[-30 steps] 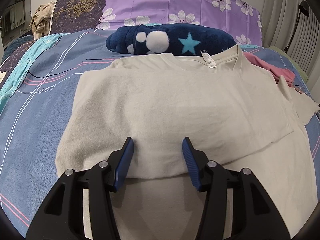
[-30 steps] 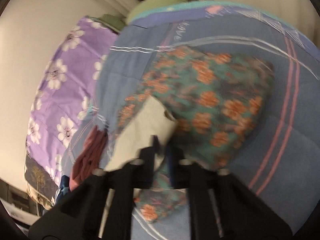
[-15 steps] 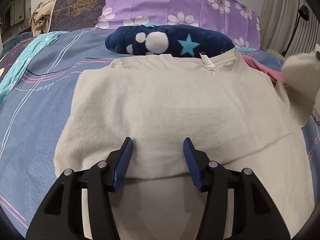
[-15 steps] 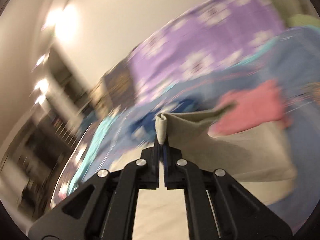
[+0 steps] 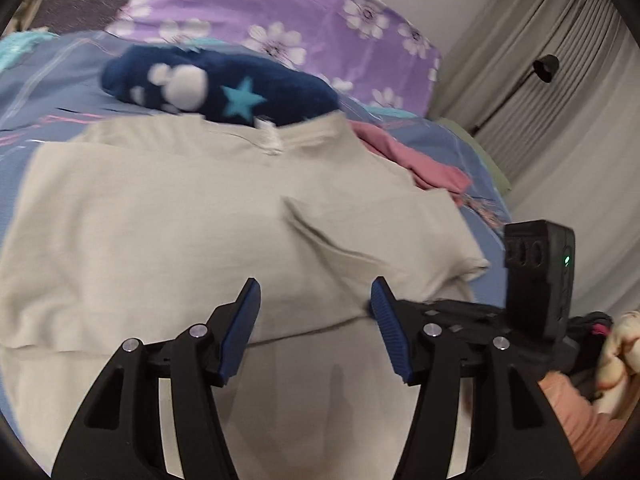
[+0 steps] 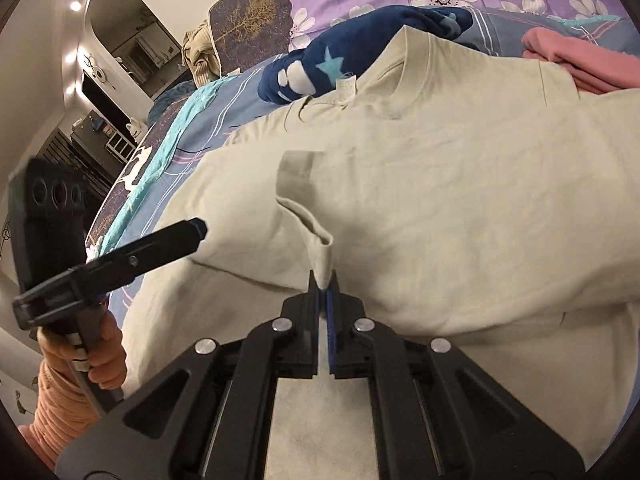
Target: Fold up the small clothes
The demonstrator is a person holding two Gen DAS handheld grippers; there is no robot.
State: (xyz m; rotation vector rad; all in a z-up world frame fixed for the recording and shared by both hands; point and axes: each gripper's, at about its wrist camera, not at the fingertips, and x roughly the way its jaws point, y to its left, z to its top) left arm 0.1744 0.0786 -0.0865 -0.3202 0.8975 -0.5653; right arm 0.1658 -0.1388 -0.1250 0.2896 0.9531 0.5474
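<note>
A cream T-shirt (image 5: 168,216) lies spread on the bed, its left side folded over the body. It also shows in the right wrist view (image 6: 460,200). My left gripper (image 5: 316,312) is open and empty just above the shirt's middle fold. My right gripper (image 6: 323,284) is shut on the edge of the shirt's right sleeve (image 6: 316,236) and holds it folded over the shirt's body. The right gripper's body (image 5: 536,280) shows at the right of the left wrist view; the left gripper (image 6: 120,256) shows at the left of the right wrist view.
A navy fleece with a star (image 5: 216,88) lies just beyond the collar. A pink garment (image 5: 416,160) lies to the right of the shirt. Purple flowered pillows (image 5: 288,12) stand at the bed's head. Curtains (image 5: 560,92) hang at the right.
My right gripper has swung the sleeve from the bed's right side over onto the shirt's body. My left gripper has shifted slightly and stays open.
</note>
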